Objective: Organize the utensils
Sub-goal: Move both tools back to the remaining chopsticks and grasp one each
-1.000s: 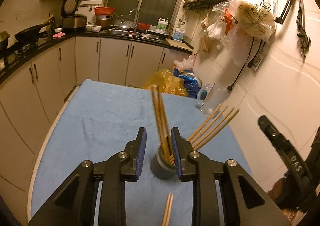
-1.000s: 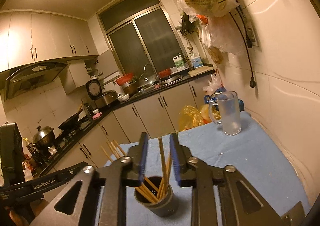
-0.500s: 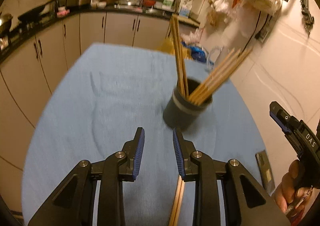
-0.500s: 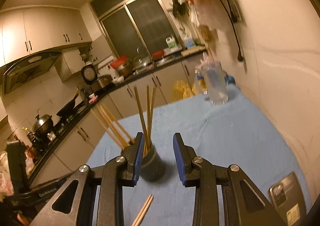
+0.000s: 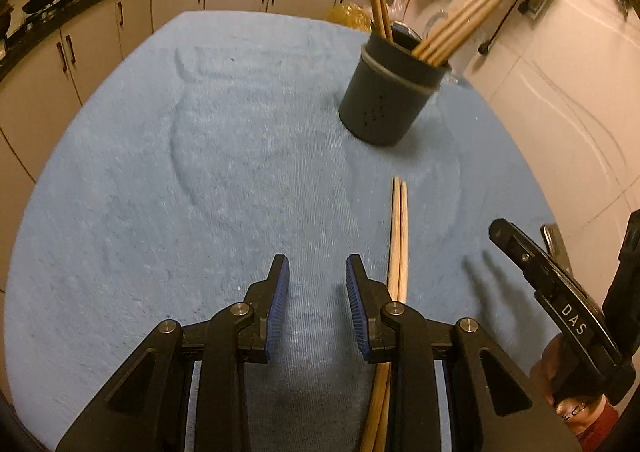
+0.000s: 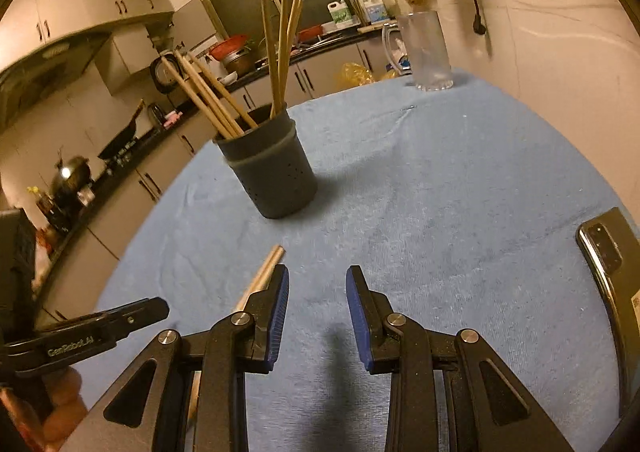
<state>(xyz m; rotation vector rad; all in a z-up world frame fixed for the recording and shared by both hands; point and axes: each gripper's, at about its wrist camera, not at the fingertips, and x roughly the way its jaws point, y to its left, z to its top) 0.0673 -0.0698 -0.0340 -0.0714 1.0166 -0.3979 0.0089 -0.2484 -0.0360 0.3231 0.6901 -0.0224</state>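
Note:
A dark grey holder (image 5: pixel 386 91) (image 6: pixel 272 167) stands on the blue cloth with several wooden chopsticks leaning out of it. A loose pair of chopsticks (image 5: pixel 400 236) (image 6: pixel 266 268) lies flat on the cloth in front of the holder. My left gripper (image 5: pixel 317 264) is low over the cloth, open, with nothing between its blue pads; the loose pair runs just right of and under its right finger. My right gripper (image 6: pixel 317 272) is also open and empty, and the tip of the pair shows just left of its left finger.
The blue cloth (image 5: pixel 160 171) covers a table set against a tiled wall on the right. A phone (image 6: pixel 604 252) lies near the right edge and a clear glass mug (image 6: pixel 428 51) stands at the far end. Kitchen counters and cabinets run behind and to the left.
Both grippers have come down from above the holder towards the cloth and tipped downwards. The holder now sits further up in both views, and the loose pair has come alongside the fingers.

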